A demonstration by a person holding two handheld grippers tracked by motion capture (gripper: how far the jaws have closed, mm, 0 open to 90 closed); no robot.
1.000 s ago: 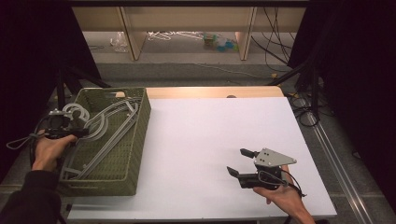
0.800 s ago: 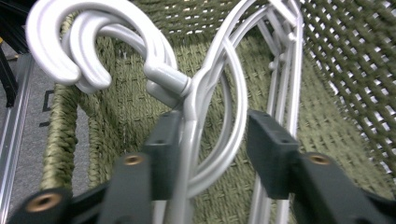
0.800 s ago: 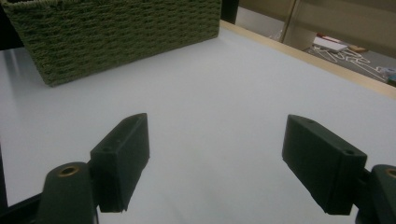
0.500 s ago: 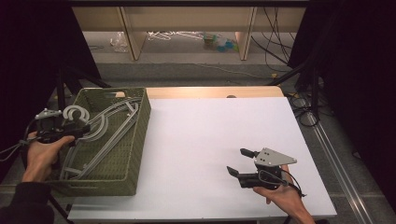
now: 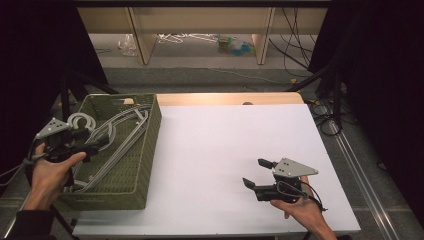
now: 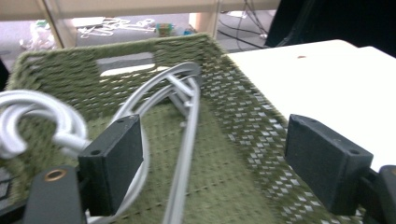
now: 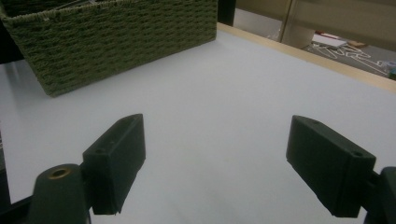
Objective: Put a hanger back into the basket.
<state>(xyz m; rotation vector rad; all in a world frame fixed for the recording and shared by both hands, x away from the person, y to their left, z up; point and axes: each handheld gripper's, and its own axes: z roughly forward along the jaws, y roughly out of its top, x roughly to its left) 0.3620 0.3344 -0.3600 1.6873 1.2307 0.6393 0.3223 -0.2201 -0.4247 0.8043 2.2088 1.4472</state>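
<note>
While left tongs (image 6: 212, 172) have just been opening over the hangers (image 5: 117, 132) (green basket (image 5: 145, 165)), nothing gripped; right tongs (image 7: 212, 168) apart above desk (image 5: 225, 145).

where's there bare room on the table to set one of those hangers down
The white table top is bare from the green woven basket across to the right gripper, and beyond that gripper to the far wooden edge. The basket itself is crowded with grey hangers, and the left gripper, jaws just opened with nothing between them, hovers over it.
</note>
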